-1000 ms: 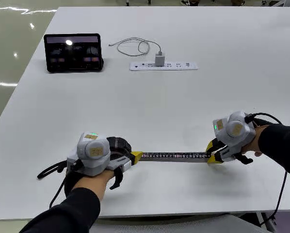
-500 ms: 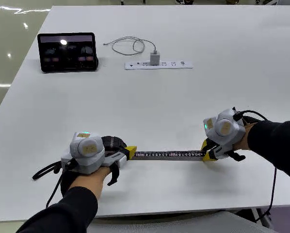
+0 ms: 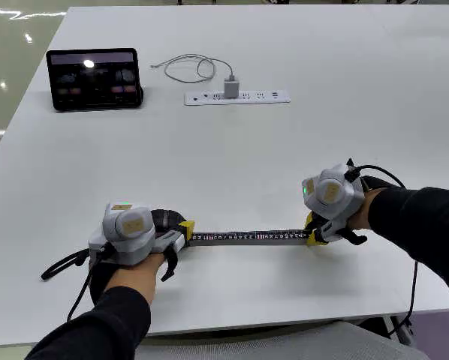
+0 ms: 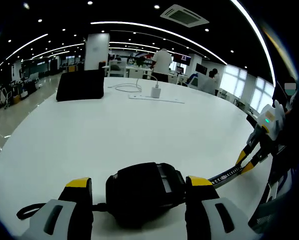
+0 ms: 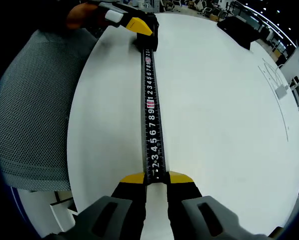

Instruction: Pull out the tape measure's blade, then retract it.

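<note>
The black tape measure case (image 4: 144,192) rests on the white table, and my left gripper (image 4: 139,186) is shut on it with a yellow-tipped finger on each side. In the head view the case (image 3: 164,220) sits at the front left under my left gripper (image 3: 176,236). The blade (image 3: 247,237) lies flat along the table, drawn out to the right. My right gripper (image 5: 156,177) is shut on the blade's end, and the numbered blade (image 5: 150,110) runs away from it to the case. The right gripper (image 3: 312,232) is low over the table at the front right.
A dark tablet (image 3: 94,77) stands at the back left. Near it a white power strip (image 3: 237,97) lies with a charger and a coiled cable (image 3: 183,69). The table's front edge (image 3: 247,324) is close to both hands. Cords trail from both grippers.
The head camera has shifted, so everything sits further left in the picture. Both grippers keep their hold and the blade's drawn-out length looks about the same.
</note>
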Motion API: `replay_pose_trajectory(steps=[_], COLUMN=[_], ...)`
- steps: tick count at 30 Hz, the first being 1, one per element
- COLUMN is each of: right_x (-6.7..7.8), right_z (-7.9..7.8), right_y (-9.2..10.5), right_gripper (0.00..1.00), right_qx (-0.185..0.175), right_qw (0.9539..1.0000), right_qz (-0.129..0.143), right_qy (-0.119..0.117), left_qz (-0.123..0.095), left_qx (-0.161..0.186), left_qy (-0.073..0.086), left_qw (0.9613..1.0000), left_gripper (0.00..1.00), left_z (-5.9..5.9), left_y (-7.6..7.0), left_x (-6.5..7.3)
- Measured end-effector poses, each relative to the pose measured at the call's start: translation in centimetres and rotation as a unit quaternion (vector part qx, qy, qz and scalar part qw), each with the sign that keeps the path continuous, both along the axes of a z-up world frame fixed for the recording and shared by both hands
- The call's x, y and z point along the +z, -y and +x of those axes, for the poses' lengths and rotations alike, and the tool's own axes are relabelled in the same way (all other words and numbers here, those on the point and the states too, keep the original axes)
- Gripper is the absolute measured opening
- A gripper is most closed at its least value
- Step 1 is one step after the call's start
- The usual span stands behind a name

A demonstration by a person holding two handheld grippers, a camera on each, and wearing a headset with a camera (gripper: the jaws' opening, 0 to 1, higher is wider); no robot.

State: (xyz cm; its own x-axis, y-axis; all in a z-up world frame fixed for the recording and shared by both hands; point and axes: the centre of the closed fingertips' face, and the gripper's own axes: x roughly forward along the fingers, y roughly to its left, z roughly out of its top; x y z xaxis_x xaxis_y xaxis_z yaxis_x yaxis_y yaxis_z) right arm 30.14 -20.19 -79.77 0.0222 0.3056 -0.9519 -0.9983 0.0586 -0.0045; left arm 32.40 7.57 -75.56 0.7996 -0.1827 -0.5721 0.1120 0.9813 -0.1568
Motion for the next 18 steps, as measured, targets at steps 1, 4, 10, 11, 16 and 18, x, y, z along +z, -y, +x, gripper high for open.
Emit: replay_pose_trajectory(steps=[1,4,10,11,16,18], right_x=[0.0,0.0,0.0,0.0,-0.1,-0.1], right_z=[0.0,0.0,0.0,0.1,0.0,0.0], right_y=[0.0,0.0,0.0,0.0,0.0,0.0], right_gripper=[0.11,0.1,0.1,0.1,0.1,0.1], right_qx=[0.0,-0.005,-0.011,-0.013,-0.017,-0.018], right_qw=[1.0,1.0,0.9999,0.9999,0.9998,0.9998], right_qz=[0.001,0.003,0.006,0.008,0.01,0.009], right_qy=[0.0,0.0,0.0,0.0,-0.001,-0.002], left_qz=[0.001,0.007,0.027,0.028,0.035,0.04], left_qx=[-0.002,-0.016,-0.027,-0.027,-0.031,-0.035], left_qy=[0.0,0.002,0.004,0.004,0.004,0.006], left_qw=[1.0,0.9998,0.9993,0.9992,0.9989,0.9986], left_gripper=[0.71,0.64,0.58,0.58,0.58,0.57], left_z=[0.0,-0.3,-0.1,-0.1,0.0,0.0], left_y=[0.0,0.7,1.0,1.0,1.1,1.0], left_x=[0.0,0.4,0.4,0.4,0.4,0.3])
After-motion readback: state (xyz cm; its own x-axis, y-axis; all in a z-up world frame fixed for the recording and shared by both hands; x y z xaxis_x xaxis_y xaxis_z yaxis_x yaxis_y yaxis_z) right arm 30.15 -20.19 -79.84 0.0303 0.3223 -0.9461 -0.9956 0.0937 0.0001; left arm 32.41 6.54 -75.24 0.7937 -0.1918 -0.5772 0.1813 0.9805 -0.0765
